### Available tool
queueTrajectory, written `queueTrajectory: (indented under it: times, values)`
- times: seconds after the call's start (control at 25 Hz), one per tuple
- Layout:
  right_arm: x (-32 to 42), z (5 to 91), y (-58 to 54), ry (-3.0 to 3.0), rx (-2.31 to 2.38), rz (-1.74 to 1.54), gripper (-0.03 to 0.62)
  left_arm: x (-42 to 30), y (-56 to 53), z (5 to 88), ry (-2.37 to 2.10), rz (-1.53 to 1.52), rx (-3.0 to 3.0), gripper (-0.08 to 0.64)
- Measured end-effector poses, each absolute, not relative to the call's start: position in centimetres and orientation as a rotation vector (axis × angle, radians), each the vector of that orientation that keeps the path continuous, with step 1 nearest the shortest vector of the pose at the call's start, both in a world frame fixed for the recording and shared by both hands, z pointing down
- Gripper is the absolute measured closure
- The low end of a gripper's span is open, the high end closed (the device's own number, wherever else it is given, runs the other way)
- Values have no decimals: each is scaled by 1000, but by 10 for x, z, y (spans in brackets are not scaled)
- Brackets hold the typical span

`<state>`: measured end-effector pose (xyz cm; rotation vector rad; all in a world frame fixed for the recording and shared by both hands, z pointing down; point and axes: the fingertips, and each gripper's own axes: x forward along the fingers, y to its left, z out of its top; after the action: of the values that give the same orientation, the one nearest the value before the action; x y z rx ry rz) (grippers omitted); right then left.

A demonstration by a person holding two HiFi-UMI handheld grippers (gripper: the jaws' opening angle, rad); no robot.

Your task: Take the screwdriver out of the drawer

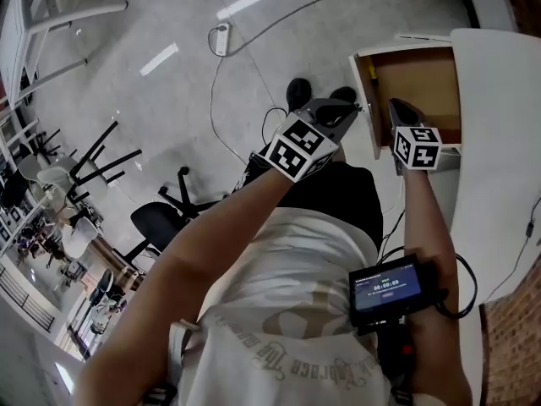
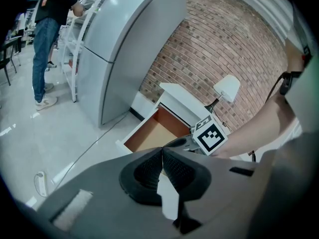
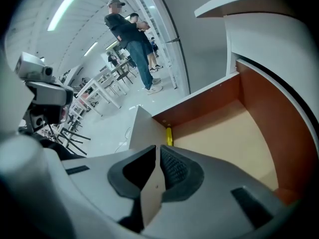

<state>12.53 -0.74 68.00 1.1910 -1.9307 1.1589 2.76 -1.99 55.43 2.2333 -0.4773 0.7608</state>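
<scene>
The drawer point(image 1: 418, 83) stands pulled out of the white desk point(image 1: 499, 142), its brown inside showing. In the right gripper view a small yellow piece, seemingly the screwdriver's handle point(image 3: 168, 135), lies in the drawer's corner against the white front panel point(image 3: 144, 126); the rest of it is hidden. My right gripper point(image 1: 399, 106) hovers over the drawer's near end, jaws shut point(image 3: 157, 156) with nothing held. My left gripper point(image 1: 348, 108) hangs just left of the drawer front, also shut point(image 2: 162, 151) and empty. The drawer point(image 2: 149, 136) lies beyond it.
A power strip point(image 1: 221, 38) and cables lie on the floor left of the drawer. Black chairs point(image 1: 161, 214) stand further left. A tall grey cabinet point(image 2: 119, 44) and a brick wall back the desk. People point(image 3: 127, 34) stand far off among tables.
</scene>
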Motion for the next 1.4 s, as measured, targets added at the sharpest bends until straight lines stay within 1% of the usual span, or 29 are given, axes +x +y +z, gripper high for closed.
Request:
queueTrajectory:
  times: [0.4,0.88,0.92,0.96,1.0,1.2,1.4]
  values:
    - [120,712,-1,-1920,1129,1141,583,21,-16,570,-483,787,2201,554]
    - [119,763,1,-1873,993,1122,583,11,-14,590,-491,747,2176,554]
    - [119,766,0,-1867,985,1126,573,11,-15,591,-491,742,2175,554]
    - [119,769,0,-1860,978,1134,509,11,-14,592,-491,738,2172,554]
    - [119,772,1,-1853,970,1142,500,11,-14,593,-490,735,2169,554]
    - [115,786,4,-1836,919,1149,503,9,-10,602,-488,744,2158,554]
    - [115,800,9,-1786,893,1153,522,7,-8,603,-503,731,2146,554]
